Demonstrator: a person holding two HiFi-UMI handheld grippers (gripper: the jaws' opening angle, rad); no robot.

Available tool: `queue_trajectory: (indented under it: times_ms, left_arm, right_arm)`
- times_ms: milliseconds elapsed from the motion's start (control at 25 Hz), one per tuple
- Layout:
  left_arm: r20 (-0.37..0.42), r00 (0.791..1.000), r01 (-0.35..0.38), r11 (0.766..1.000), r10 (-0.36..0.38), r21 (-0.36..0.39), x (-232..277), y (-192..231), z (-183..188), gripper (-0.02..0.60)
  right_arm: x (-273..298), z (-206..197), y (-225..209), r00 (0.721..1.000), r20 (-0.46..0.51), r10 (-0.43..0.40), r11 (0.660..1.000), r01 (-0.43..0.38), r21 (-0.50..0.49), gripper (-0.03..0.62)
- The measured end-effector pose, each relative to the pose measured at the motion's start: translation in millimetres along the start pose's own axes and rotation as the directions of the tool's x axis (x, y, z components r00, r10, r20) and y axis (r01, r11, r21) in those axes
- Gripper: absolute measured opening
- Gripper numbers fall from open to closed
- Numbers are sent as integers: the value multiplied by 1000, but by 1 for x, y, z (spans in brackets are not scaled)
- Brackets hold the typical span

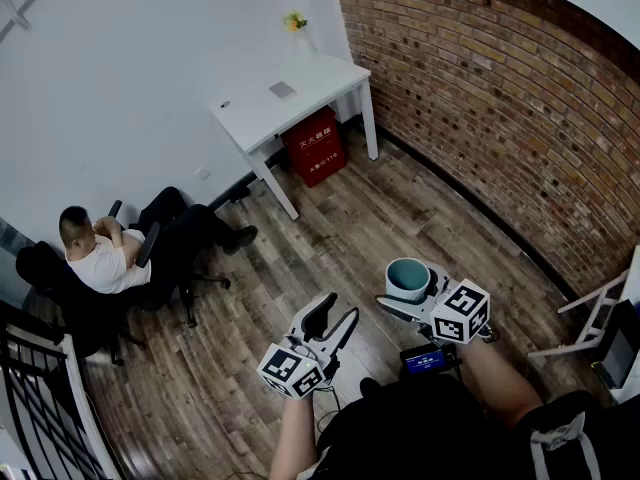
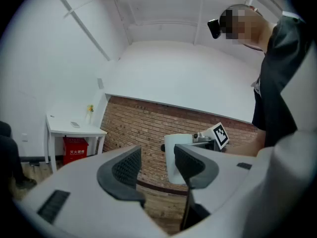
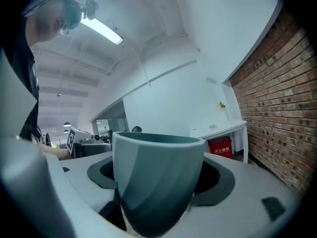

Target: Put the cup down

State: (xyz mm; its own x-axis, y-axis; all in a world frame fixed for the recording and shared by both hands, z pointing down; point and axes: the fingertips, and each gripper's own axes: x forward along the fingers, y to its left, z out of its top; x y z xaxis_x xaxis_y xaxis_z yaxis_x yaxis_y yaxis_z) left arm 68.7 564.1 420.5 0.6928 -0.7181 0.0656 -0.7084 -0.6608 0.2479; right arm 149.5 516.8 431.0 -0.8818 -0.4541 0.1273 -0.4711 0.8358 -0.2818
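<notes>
Biggest thing here is the brick wall point(image 1: 500, 98) running down the right side, then the wooden floor point(image 1: 330, 238). The far corner has a white table point(image 1: 300, 83) with a red box point(image 1: 314, 145) tucked under it. There are white characters on the box front, too small for me to read properly. A person point(image 1: 100, 253) sits in a black chair point(image 1: 60, 303) at the left, well apart from the grippers. Near left there's a black railing point(image 1: 40, 388) cut off by the edge, same deal with a white frame point(image 1: 598, 313) at the right.

The cup point(image 1: 407, 278), teal-grey and upright, is up in the air over the floor. It's clamped between the 2 jaws of the right gripper point(image 3: 157, 180), which are spread wide with the pads pressing its sides. The left gripper point(image 1: 337, 316) sits just left of it, jaws parted, nothing between them. Both carry cubes point(image 1: 293, 368) with black-and-white square markers. Something small and yellow point(image 1: 294, 21) stands at the table's far end, can't tell what.
</notes>
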Motion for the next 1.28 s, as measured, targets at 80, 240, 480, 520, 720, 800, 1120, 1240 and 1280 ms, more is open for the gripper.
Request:
queue_trajectory:
  times_ms: [80, 240, 480, 520, 720, 800, 1120, 1240, 1280]
  left_arm:
    - [2, 1000, 1, 1000, -1, 1, 0, -1, 1, 220]
    - [4, 1000, 1, 1000, -1, 2, 0, -2, 2, 219]
    - [11, 1000, 7, 1000, -7, 1, -1, -5, 5, 220]
    - [11, 1000, 8, 1000, -9, 3, -1, -5, 4, 221]
    - [6, 1000, 13, 1000, -13, 9, 0, -7, 3, 221]
    - [3, 1000, 15, 1000, -15, 12, 0, -8, 3, 220]
    - [-3, 1000, 14, 1000, -14, 7, 1, -12, 3, 219]
    - [-5, 1000, 10, 1000, -10, 6, 1, -12, 2, 221]
    - [-4, 1000, 11, 1000, -11, 8, 1, -12, 2, 220]
  right_arm:
    - [0, 1, 0, 1000, -1, 2, 1000, -2, -1, 405]
    - [-1, 2, 1, 1000, 1, 4, 1000, -4, -3, 405]
    - [-2, 4, 3, 1000, 8, 6, 1000, -6, 3, 405]
    - [-3, 3, 3, 1000, 10, 8, 1000, -8, 10, 405]
    - [-4, 2, 5, 1000, 2, 18, 1000, -18, 9, 405]
    - [-5, 2, 5, 1000, 3, 22, 1000, -22, 10, 405]
    - [-8, 2, 7, 999, 2, 33, 999, -33, 17, 405]
    - [-8, 2, 7, 999, 2, 36, 999, -36, 20, 405]
    - [-8, 2, 7, 999, 3, 36, 999, -36, 21, 405]
